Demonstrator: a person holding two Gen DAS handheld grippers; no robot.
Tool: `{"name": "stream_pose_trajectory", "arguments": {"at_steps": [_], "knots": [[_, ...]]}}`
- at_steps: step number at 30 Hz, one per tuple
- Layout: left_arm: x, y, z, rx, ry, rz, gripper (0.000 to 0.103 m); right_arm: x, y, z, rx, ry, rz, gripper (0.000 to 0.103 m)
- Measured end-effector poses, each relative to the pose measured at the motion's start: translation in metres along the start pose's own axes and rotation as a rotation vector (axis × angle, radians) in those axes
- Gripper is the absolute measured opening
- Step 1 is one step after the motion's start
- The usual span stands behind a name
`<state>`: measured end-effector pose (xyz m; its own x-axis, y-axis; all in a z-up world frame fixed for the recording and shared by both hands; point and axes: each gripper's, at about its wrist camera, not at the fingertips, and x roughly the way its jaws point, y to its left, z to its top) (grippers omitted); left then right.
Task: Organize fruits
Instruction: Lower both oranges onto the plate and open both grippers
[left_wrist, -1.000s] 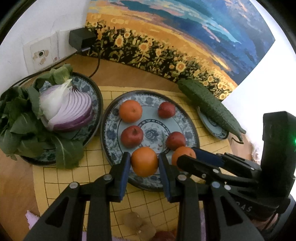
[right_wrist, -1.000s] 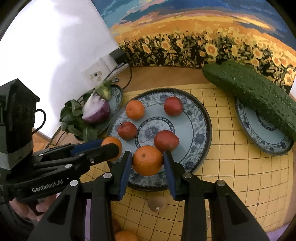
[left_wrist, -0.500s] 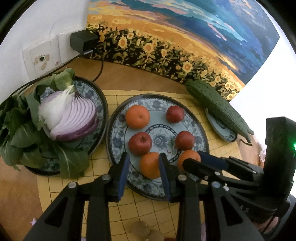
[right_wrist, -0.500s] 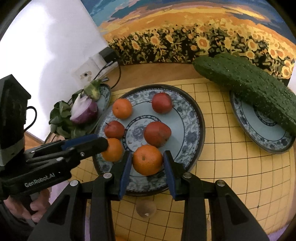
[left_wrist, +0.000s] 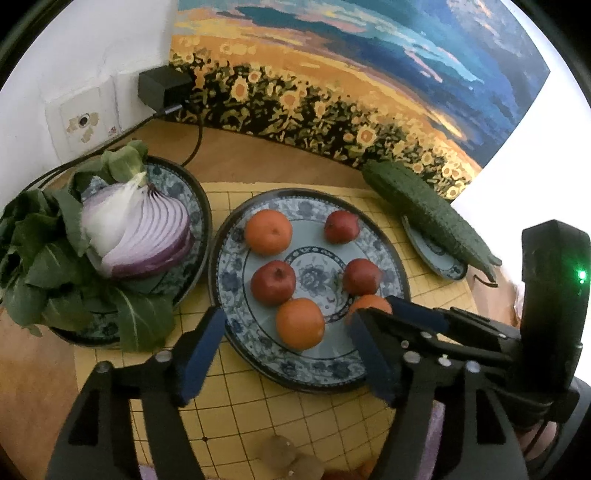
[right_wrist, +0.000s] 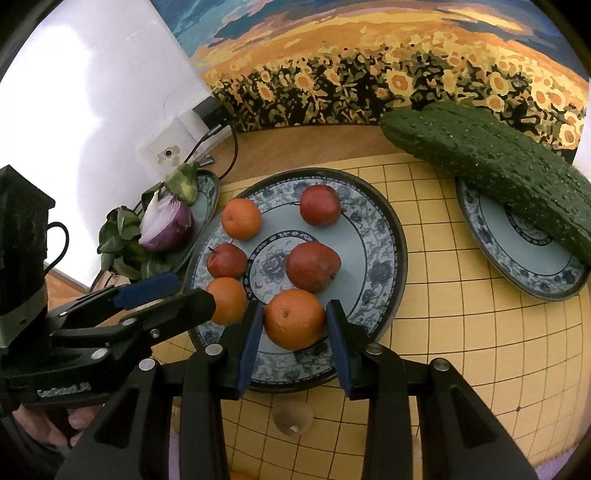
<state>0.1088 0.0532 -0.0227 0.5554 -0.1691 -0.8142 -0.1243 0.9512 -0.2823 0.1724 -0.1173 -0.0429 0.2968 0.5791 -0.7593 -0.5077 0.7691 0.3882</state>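
left wrist view: left tool (left_wrist: 286, 347) is opening, pads clear of the orange (left_wrist: 300, 324) at the plate's (left_wrist: 384, 243) near edge. right tool (right_wrist: 294, 332) clenches another orange (right_wrist: 294, 319) there.

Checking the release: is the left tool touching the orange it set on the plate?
Apart. The left wrist view shows the left tool opening, with bare plate visible on both sides between its pads and the orange.
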Motion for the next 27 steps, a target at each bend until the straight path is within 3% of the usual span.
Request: {"name": "stream_pose_trajectory", "arguments": {"at_steps": [7,18,27], "knots": [[-0.009,0.005,0.003,-0.017,-0.022,0.001,0.085,-0.008,0.005,0.002,-0.009,-0.020,0.002,0.044],[-0.024,0.006,0.003,-0.025,-0.053,0.013,0.091,-0.017,0.006,0.001,0.002,-0.032,0.005,0.067],[-0.036,0.004,-0.003,-0.034,-0.074,0.037,0.092,-0.028,0.010,-0.005,0.003,-0.057,0.010,0.071]]}}
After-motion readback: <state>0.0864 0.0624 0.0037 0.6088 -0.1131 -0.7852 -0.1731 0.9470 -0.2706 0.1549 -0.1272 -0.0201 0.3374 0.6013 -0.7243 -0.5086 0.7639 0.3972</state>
